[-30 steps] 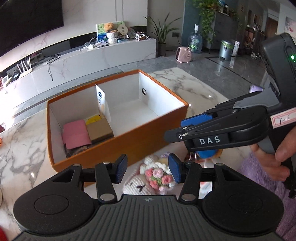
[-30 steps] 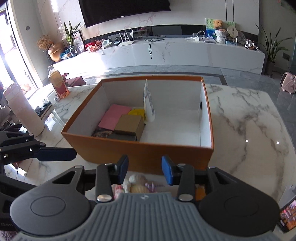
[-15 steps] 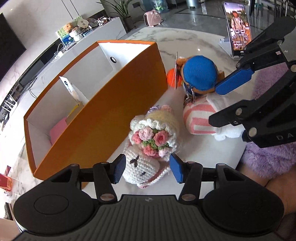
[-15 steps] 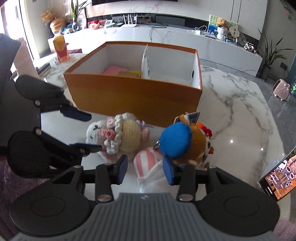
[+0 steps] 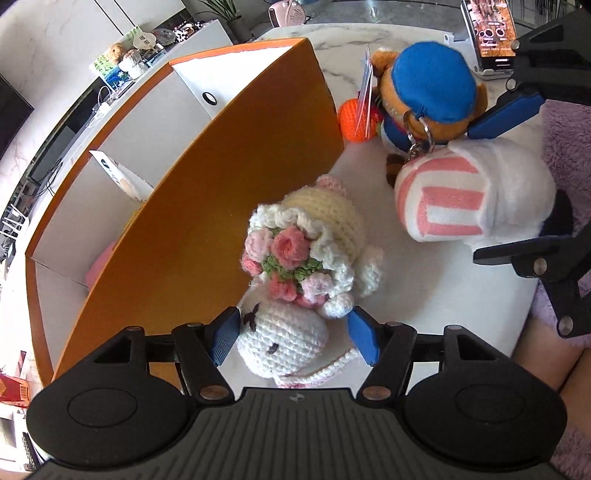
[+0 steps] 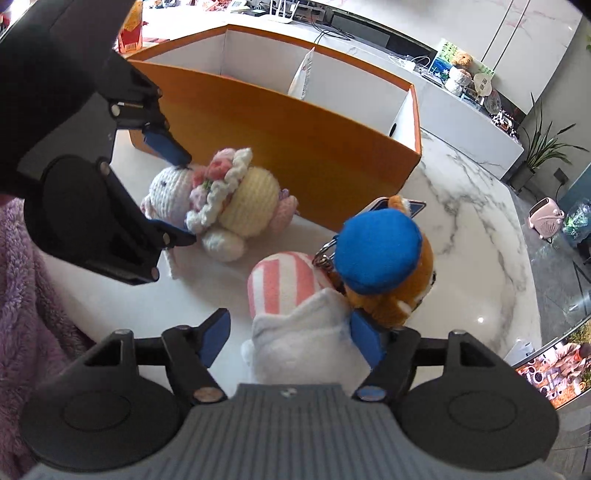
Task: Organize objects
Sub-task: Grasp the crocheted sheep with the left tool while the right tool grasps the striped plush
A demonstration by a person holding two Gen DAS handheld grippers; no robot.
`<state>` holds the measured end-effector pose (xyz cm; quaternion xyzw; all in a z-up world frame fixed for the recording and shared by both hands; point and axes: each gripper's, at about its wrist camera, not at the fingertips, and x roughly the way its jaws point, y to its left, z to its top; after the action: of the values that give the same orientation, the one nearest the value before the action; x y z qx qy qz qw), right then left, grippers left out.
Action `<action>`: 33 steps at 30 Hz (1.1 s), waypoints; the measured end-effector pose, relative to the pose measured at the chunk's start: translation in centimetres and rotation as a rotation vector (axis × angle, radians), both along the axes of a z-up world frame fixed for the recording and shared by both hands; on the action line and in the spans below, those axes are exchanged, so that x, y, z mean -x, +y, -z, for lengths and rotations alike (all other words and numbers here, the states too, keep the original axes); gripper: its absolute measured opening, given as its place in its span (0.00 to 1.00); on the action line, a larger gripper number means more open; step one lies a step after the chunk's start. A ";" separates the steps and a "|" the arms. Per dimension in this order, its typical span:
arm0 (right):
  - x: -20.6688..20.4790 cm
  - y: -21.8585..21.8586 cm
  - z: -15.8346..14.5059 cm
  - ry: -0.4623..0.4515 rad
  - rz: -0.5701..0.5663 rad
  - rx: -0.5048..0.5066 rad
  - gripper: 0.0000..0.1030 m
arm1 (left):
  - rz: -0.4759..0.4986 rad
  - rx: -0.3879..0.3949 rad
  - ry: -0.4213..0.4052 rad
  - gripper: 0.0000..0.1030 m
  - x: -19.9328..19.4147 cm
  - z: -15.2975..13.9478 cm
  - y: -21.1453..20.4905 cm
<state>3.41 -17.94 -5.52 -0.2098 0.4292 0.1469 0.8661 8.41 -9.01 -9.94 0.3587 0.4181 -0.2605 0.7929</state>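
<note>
A crocheted white bunny doll (image 5: 295,280) with a flower wreath and yellow body lies on the marble table beside the orange box (image 5: 207,206). My left gripper (image 5: 295,338) is open, its blue pads on either side of the bunny's head. The bunny also shows in the right wrist view (image 6: 221,199). A white plush with a pink-striped end (image 6: 295,317) lies against a brown plush with a blue cap (image 6: 380,254). My right gripper (image 6: 291,339) is open around the white plush. The box (image 6: 295,136) holds a white divider card and a pink item.
An orange crocheted ball (image 5: 356,118) lies by the box corner. A phone on a stand (image 5: 491,33) stands at the table's far right. A purple fluffy sleeve (image 6: 33,306) is at the near edge. A white TV console stands behind the table.
Both grippers have dropped down and closer to the toys. The left now straddles the bunny's head and the right straddles the white striped plush. Both remain open.
</note>
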 end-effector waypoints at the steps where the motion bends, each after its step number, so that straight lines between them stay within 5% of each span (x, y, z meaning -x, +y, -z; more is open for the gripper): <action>1: 0.1 0.2 0.2 -0.006 -0.004 0.021 0.72 | -0.003 0.000 -0.001 0.73 -0.1 0.1 0.0; 7: 0.5 1.0 1.1 -0.034 -0.027 0.112 0.72 | -0.048 0.027 -0.015 0.71 -0.5 1.0 0.0; 11: 0.9 1.0 0.9 -0.034 -0.032 0.118 0.71 | -0.073 0.045 -0.042 0.60 0.3 0.8 0.4; 26: 0.3 0.3 1.4 0.006 0.026 0.094 0.72 | -0.330 0.252 0.114 0.53 2.3 -1.5 3.2; 33: -0.2 -0.3 1.0 0.009 0.063 0.044 0.64 | -0.438 0.337 0.160 0.53 2.4 -2.1 4.3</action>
<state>3.60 -18.26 -6.56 -0.2147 0.4427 0.1107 0.8635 5.96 -4.74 -7.86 0.1012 0.4975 -0.1761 0.8433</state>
